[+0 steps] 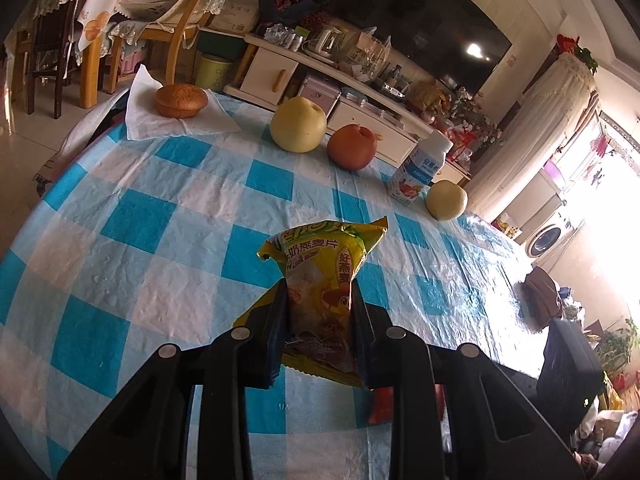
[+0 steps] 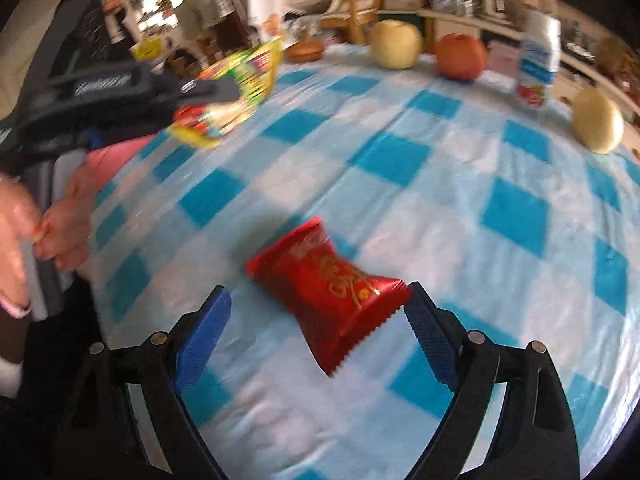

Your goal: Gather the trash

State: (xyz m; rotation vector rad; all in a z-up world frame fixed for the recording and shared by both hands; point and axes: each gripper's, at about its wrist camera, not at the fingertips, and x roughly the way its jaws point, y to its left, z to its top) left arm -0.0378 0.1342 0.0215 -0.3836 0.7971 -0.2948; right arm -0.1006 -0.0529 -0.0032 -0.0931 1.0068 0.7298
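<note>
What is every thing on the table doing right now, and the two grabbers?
Left gripper: shut on yellow packet, lifted.
Right gripper: open around red packet.
Red packet: lying flat.
Bottle: upright, capped.
Cake: on napkin.
Pears, apple: whole.

The yellow oatmeal packet (image 1: 320, 280) is showing "奶燕麦片", "好燕麦" and "& milk oatmeal"; the white bottle (image 1: 418, 170) is showing "安慕希".
</note>
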